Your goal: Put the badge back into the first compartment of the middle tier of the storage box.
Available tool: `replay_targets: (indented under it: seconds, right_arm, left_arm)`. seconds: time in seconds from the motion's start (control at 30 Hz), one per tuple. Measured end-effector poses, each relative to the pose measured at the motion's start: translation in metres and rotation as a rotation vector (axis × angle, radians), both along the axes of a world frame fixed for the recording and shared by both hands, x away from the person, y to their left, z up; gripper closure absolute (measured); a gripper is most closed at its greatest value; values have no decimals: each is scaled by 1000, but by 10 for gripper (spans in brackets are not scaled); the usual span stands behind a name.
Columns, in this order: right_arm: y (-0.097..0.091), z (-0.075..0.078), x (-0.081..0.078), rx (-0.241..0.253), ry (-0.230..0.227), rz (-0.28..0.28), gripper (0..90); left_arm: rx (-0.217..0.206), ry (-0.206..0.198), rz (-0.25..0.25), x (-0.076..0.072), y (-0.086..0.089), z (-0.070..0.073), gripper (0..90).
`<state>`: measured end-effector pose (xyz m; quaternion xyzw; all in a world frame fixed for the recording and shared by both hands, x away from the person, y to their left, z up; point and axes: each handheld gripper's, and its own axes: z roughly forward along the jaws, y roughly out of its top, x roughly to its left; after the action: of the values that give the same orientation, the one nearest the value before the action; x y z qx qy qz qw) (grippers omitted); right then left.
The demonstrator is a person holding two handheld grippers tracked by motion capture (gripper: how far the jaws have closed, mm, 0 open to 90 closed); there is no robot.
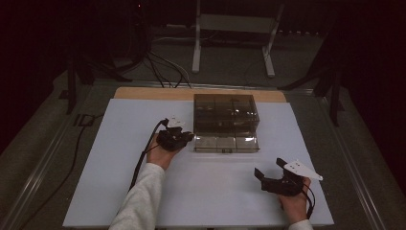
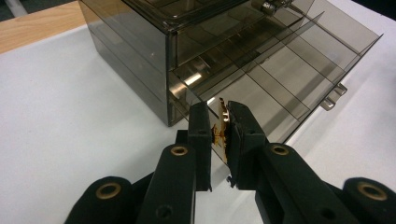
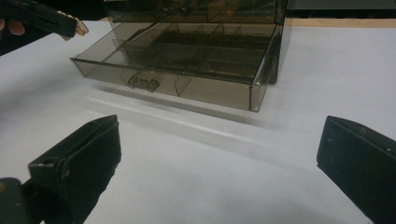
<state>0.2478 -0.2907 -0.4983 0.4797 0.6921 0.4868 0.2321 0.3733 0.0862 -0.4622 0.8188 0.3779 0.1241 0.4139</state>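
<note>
High view: our left tongs [image 1: 184, 136] sit at the left end of the smoky transparent plastic drawer box [image 1: 226, 112], whose bottom drawer [image 1: 226, 143] is pulled out over the white tabletop [image 1: 119, 158]; our right tongs [image 1: 273, 173] hover well apart. Left gripper view: tongs nearly closed, pinching a small thin gold-coloured metal piece [image 2: 222, 128] just beside the drawer's corner. It looks light, stiff and slippery, so we'd grip its flat faces. Right gripper view: tongs wide open, holding nothing.
</note>
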Motion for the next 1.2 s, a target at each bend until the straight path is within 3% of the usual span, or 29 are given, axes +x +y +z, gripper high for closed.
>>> replay_targets:
  seconds: [1.2]
  right_arm:
    - [0,0,0,-5,-3,0,0]
  left_arm:
    - [-16,14,-18,0,-18,-6,823]
